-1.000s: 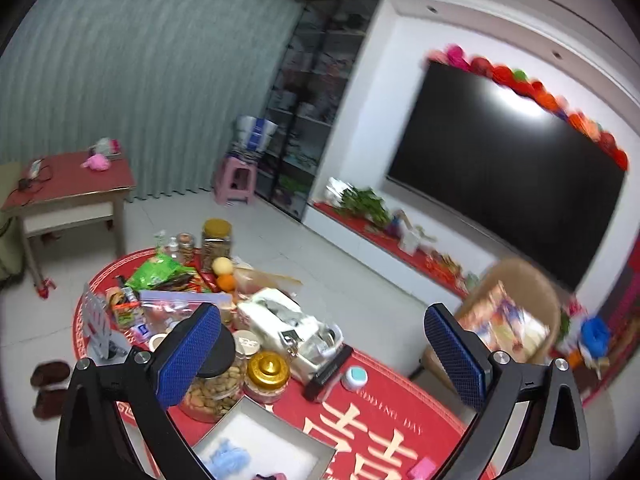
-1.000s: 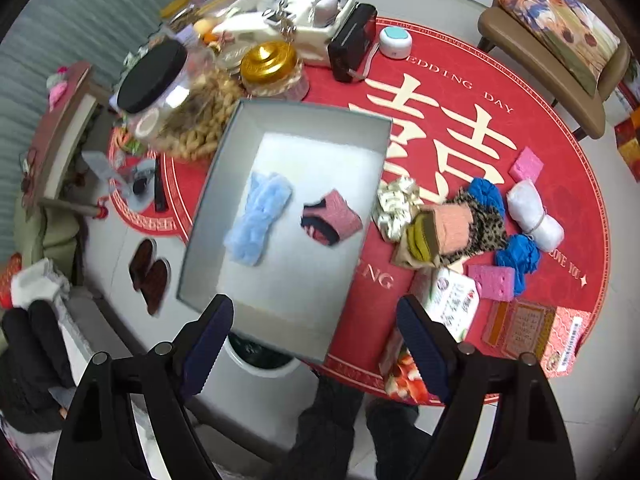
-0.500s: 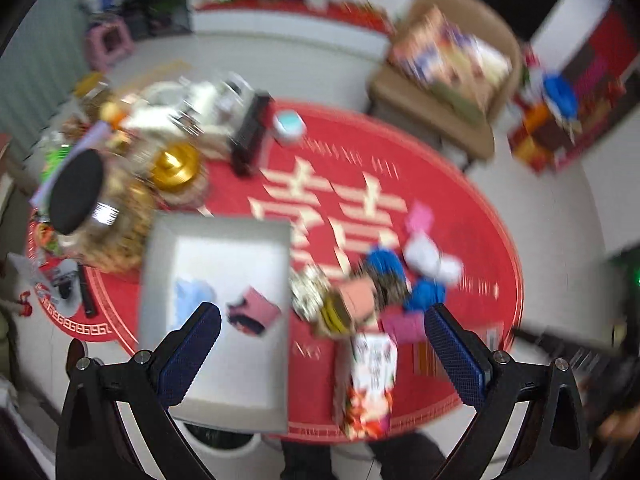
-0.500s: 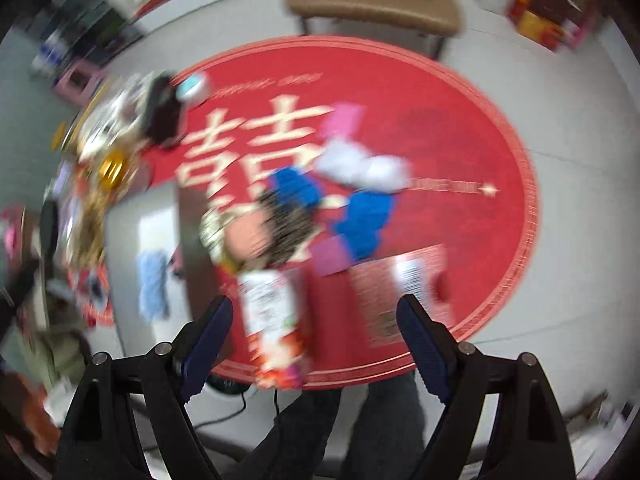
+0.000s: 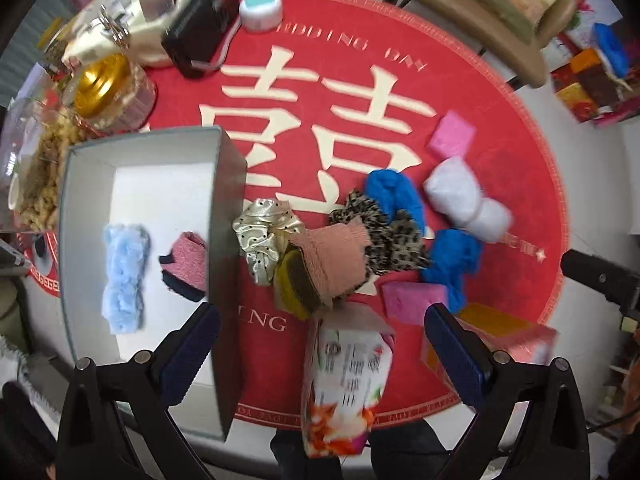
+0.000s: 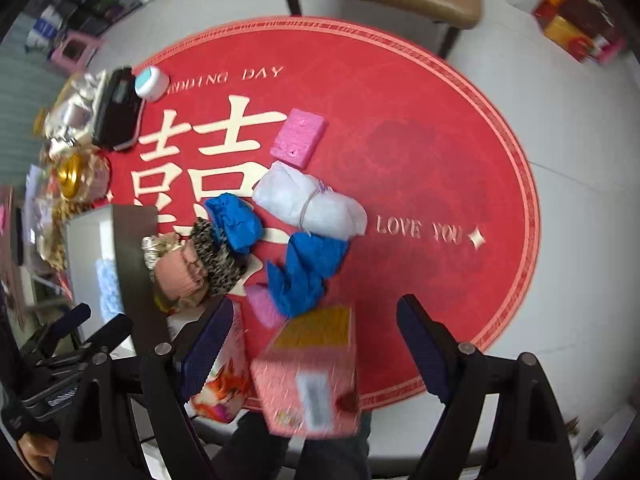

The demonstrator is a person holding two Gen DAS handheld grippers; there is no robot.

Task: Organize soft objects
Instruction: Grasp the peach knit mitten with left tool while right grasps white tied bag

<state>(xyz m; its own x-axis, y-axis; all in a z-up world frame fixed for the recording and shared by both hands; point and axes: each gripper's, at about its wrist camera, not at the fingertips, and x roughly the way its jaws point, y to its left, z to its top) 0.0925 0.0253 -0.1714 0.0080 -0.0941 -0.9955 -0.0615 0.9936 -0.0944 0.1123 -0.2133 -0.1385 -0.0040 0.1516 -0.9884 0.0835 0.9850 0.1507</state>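
Both grippers swung down over the table since 1 s ago; left gripper [image 5: 320, 348] and right gripper [image 6: 316, 340] fingers spread, empty. Nearest pink carton [image 6: 308, 384] blurred, label unreadable. Soft pile [image 5: 360, 240] beside grey box [image 5: 228, 220]; blue scrunchie [image 5: 122, 276] inside. Mat [image 6: 420, 140] reads "LOVE YOU".

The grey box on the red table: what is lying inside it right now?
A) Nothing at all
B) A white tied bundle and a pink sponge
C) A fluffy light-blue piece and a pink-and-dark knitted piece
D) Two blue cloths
C: the left wrist view shows the grey box holding a fluffy light-blue piece and a pink-and-dark knitted piece.
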